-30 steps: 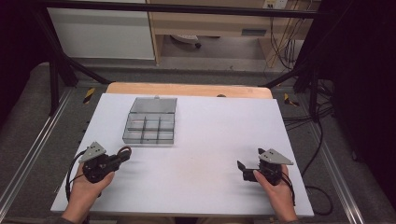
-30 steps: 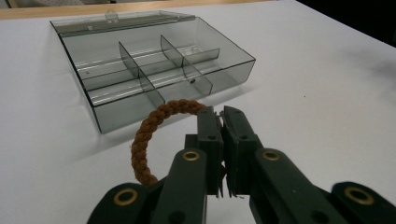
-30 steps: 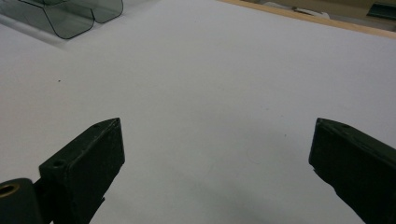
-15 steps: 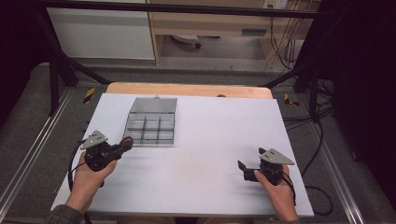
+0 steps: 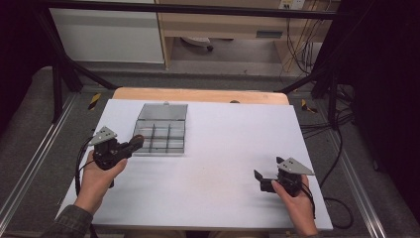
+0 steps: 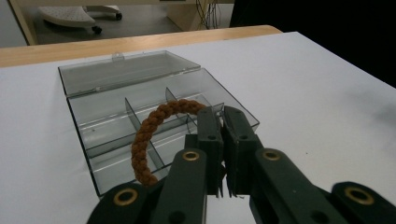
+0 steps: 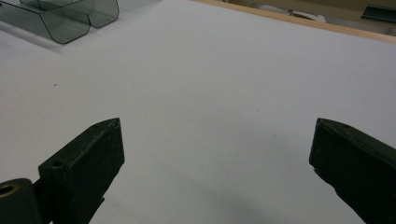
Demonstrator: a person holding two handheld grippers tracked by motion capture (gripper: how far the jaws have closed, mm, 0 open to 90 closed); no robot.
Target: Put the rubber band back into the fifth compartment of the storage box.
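Observation:
A clear plastic compartment box (image 5: 168, 144) lies on the white table at the back left, its lid (image 5: 163, 111) folded open behind it. In the left gripper view the box (image 6: 107, 121) has several empty compartments. My left gripper (image 5: 133, 145) hovers at the box's front left corner, shut on a brown braided cord loop (image 6: 144, 135). The loop arcs from the jaw tips down to the left, and the left gripper (image 6: 223, 116) holds it above the box's near compartments. My right gripper (image 5: 261, 180) rests low over the table's front right, open, with nothing in the right gripper (image 7: 215, 140).
A wooden edge (image 5: 198, 95) runs behind the white table top (image 5: 223, 148). Dark frame rails and cables flank the table on both sides. A corner of the box (image 7: 60, 21) lies at the upper left of the right gripper view.
My left hand has lifted and moved forward and right, carrying the brown loop to the front left corner of the box. The right hand has stayed in place.

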